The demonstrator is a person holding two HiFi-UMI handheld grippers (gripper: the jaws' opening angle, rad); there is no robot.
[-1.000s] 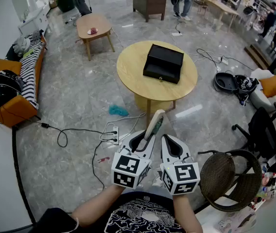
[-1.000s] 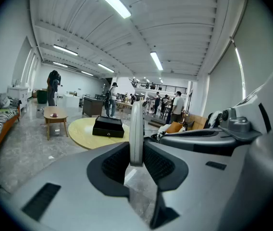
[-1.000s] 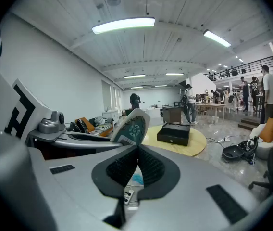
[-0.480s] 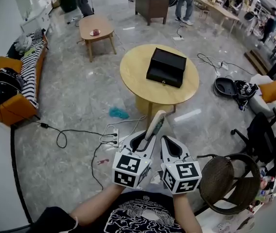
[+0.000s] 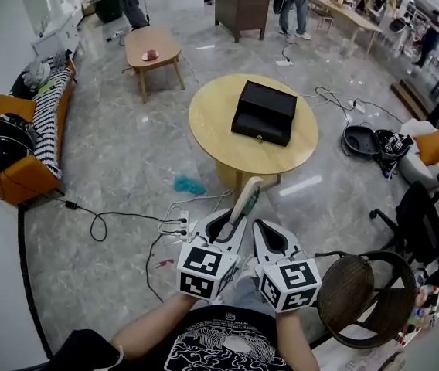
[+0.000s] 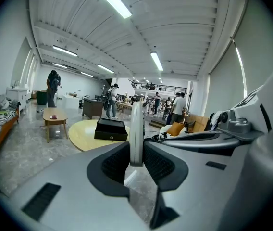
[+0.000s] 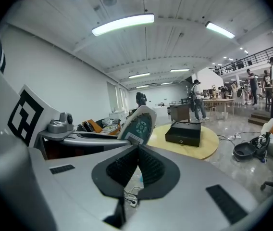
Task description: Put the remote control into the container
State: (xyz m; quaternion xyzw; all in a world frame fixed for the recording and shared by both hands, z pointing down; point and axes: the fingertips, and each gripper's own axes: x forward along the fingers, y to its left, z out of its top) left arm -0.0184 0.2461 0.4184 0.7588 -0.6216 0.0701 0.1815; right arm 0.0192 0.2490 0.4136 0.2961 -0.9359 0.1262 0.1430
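My left gripper (image 5: 233, 224) is shut on the lower end of a slim white remote control (image 5: 246, 199), which sticks up and forward from the jaws. The left gripper view shows the remote (image 6: 136, 134) edge-on between the pads. In the right gripper view its teal button face (image 7: 139, 125) shows to the left. My right gripper (image 5: 260, 227) is close beside the left one, shut with nothing in it. The container, a black box (image 5: 264, 112) with its lid down, sits on a round wooden table (image 5: 212, 122) some way ahead, beyond both grippers.
A power strip and cables (image 5: 177, 221) lie on the marble floor below the grippers, with a teal object (image 5: 188, 185) near the table base. A wicker chair (image 5: 359, 284) stands at my right, a sofa (image 5: 26, 130) at the left, and a low wooden table (image 5: 150, 45) behind.
The head view has shifted slightly, so the round table sits a little differently in frame. Both grippers and the remote keep the same pose.
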